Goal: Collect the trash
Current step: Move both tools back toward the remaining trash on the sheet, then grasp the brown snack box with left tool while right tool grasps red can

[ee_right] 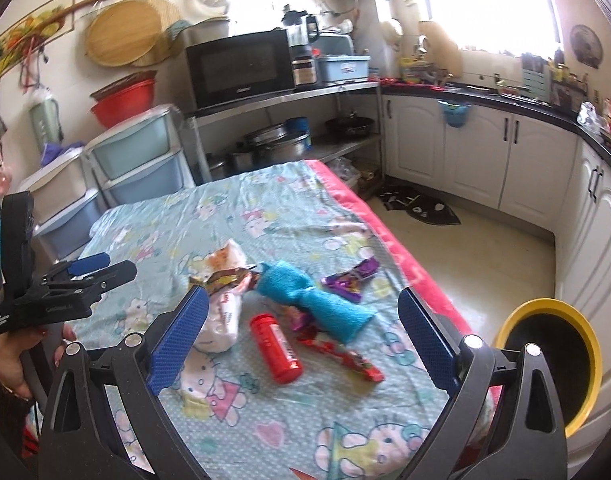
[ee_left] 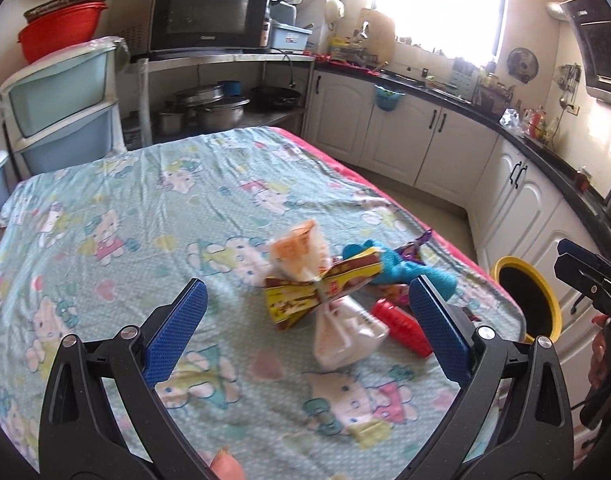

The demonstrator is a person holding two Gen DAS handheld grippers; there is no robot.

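Observation:
Trash lies in a cluster on the table: a white plastic bag (ee_left: 345,334) (ee_right: 223,316), a yellow-brown wrapper (ee_left: 317,288) (ee_right: 225,278), a red bottle (ee_left: 405,326) (ee_right: 276,347), a red wrapper (ee_right: 341,354), a purple wrapper (ee_right: 351,278) (ee_left: 415,246) and a blue cloth (ee_right: 317,300) (ee_left: 409,270). A yellow-rimmed bin (ee_right: 553,360) (ee_left: 525,300) stands on the floor right of the table. My left gripper (ee_left: 305,304) is open and empty, just short of the cluster. My right gripper (ee_right: 301,312) is open and empty above the near side of the cluster.
The table wears a cartoon-print cloth (ee_left: 145,220) with a pink edge (ee_right: 369,216). Plastic drawers (ee_left: 61,116) stand at the far left. A microwave (ee_left: 209,12) sits on a metal shelf with pots. White cabinets (ee_right: 485,156) run along the right; a dark mat (ee_right: 421,204) lies on the floor.

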